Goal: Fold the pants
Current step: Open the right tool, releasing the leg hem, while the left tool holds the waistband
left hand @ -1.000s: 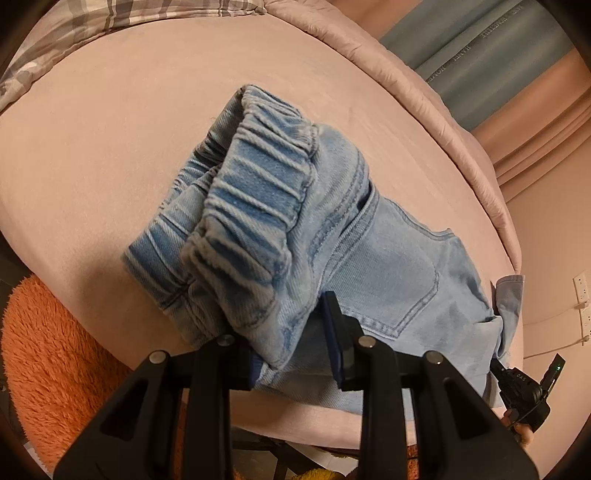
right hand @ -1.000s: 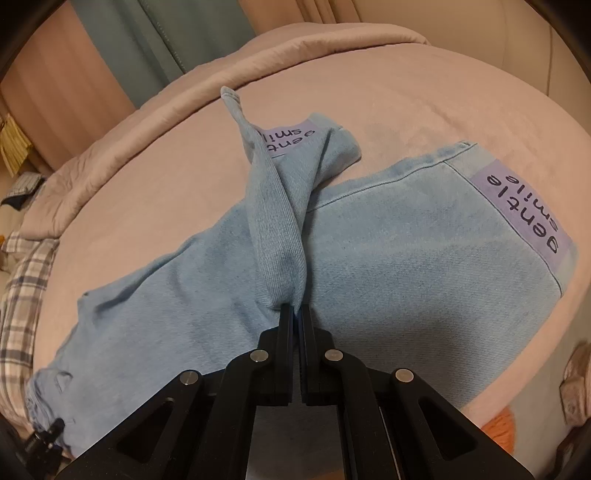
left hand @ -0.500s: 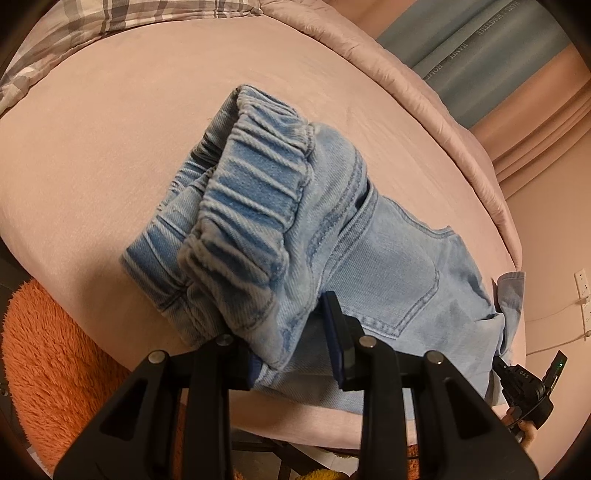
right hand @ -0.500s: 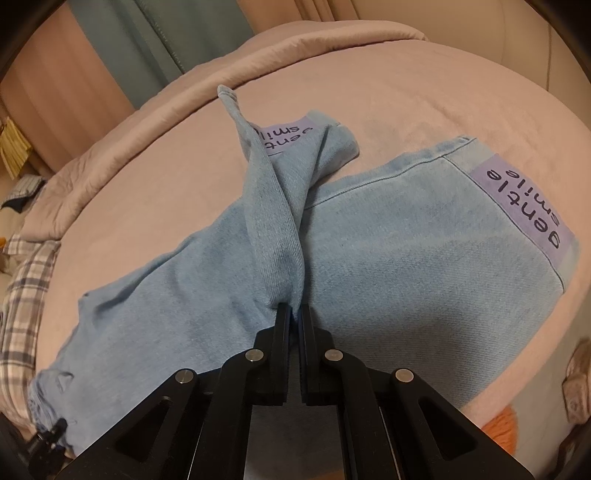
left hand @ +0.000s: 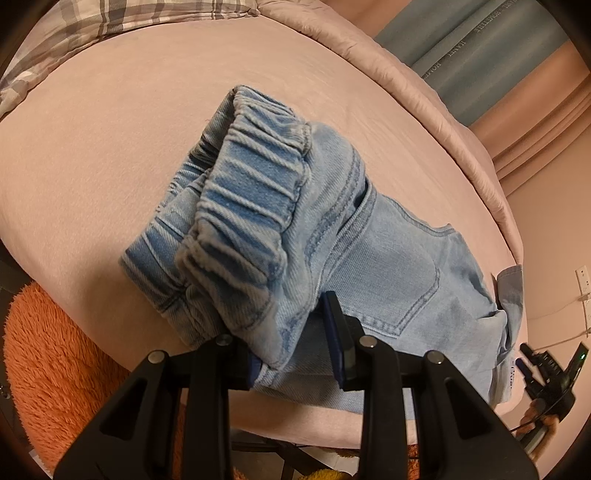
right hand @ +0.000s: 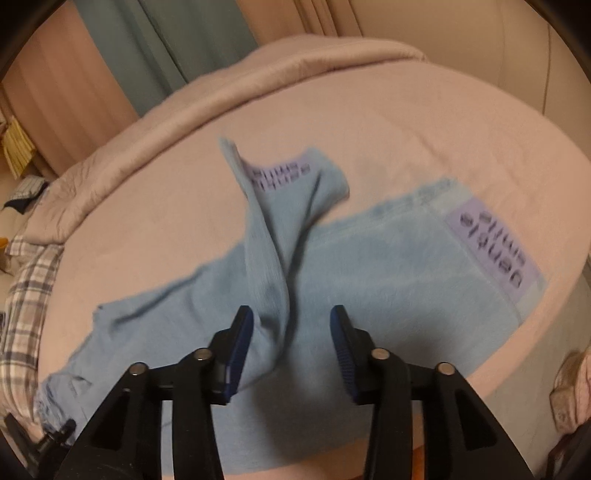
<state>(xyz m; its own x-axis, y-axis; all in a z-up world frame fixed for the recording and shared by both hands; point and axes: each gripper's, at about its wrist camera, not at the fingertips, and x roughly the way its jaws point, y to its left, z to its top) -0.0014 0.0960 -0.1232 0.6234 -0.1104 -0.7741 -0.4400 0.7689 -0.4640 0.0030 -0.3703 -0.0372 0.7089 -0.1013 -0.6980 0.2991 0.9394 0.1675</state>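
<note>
Left gripper (left hand: pixel 295 343) clamps a bunched fold of the pants (left hand: pixel 332 236), right at the gathered waistband (left hand: pixel 251 192), near the bed's front edge. The elastic band bulges up just beyond the fingers; the back pocket (left hand: pixel 391 280) lies flat to its right.

Over on the right wrist view, the right gripper (right hand: pixel 291 343) has just been opening: its 2 blue-padded fingers (right hand: pixel 240 350) stand apart, and a raised ridge of pant leg (right hand: pixel 269 258) runs up between them. The left pad sits against the cloth, the right pad is clear of it, so nothing is pinched. The picture is blurred here.

The pants stretch across the pink bed (left hand: pixel 110 129), legs toward its right-hand side as the left camera sees it. 2 leg ends show, each with 1 lilac printed patch (right hand: pixel 495 251): 1 leg lies flat and wide near the front edge, the other is twisted and lies over it, toward the far side.

A pink quilt (right hand: pixel 184 122) is rolled along the bed's far edge. 1 plaid pillow (left hand: pixel 110 18) sits at a corner. Teal curtain (left hand: pixel 480 55) and pink drapes hang behind. 1 orange shaggy rug (left hand: pixel 55 362) lies below the front edge.
</note>
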